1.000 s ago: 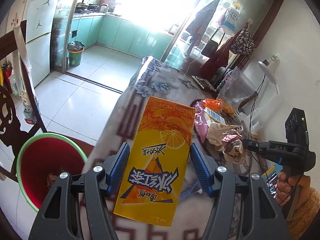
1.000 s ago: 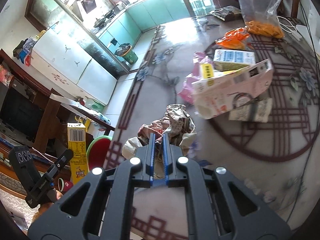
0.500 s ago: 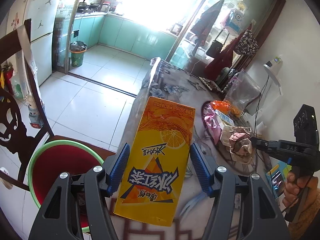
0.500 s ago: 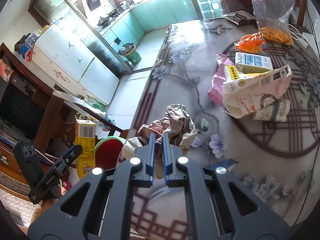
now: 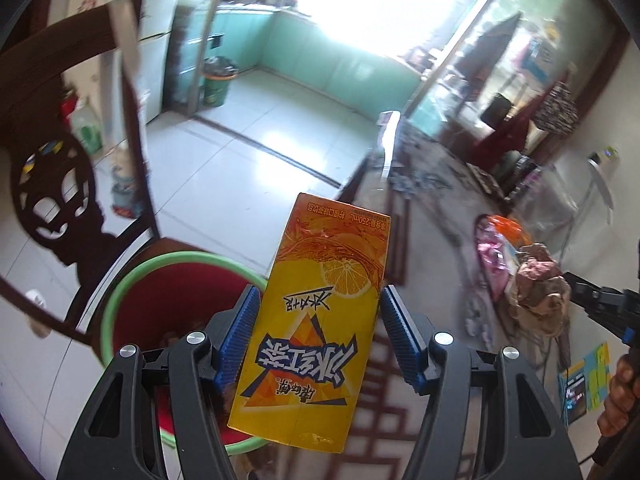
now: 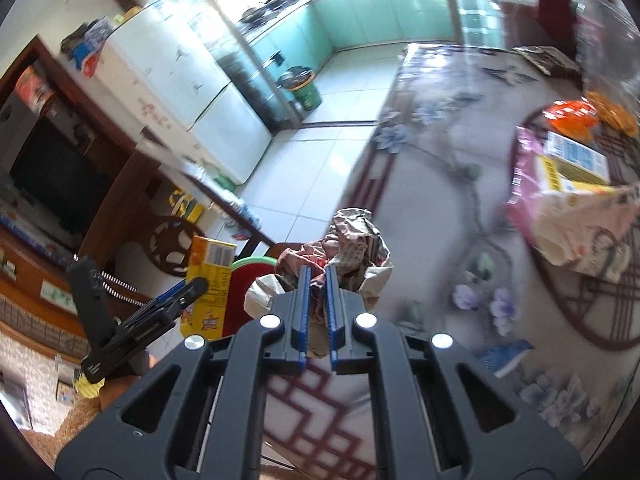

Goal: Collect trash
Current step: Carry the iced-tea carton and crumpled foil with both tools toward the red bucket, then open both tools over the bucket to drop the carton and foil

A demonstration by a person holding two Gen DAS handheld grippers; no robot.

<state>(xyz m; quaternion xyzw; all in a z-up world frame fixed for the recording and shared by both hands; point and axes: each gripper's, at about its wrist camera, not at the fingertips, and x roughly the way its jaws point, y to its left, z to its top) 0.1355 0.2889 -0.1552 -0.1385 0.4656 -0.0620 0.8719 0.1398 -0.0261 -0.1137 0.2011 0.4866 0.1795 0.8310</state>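
- Since a second ago, the yellow drink carton [image 5: 320, 328] has travelled off the table side and now hangs partly over the red bin [image 5: 176, 304]; the bin, which sat low and to the left in the left wrist view, has slid in under the carton's left half.
- The left gripper [image 5: 320, 340] is clamped on the carton across its two narrow sides, blue pads pressed flat against it, so the box stays upright and can drop straight once it is released.
- Judged from this, the carton is near the drop point but not centred: its right edge is over the table's edge rather than the bin mouth.
- The crumpled wrapper [image 6: 344, 256] has come along too, lifted from the table [image 6: 432, 184] toward the bin, whose green rim [image 6: 252, 261] shows just behind it in the right wrist view.
- The right gripper [image 6: 316, 312] is pinched nearly together on a fold of the wrapper, the rest bunching above the jaws; a thin, soft thing needs that tight a bite.
- Farther from the bin, more trash waits on the table: a pink bag [image 6: 528, 184], a milk box [image 6: 576, 152] and an orange packet [image 6: 572, 114].
- A dark wooden chair [image 5: 60, 184] stands just behind the bin.
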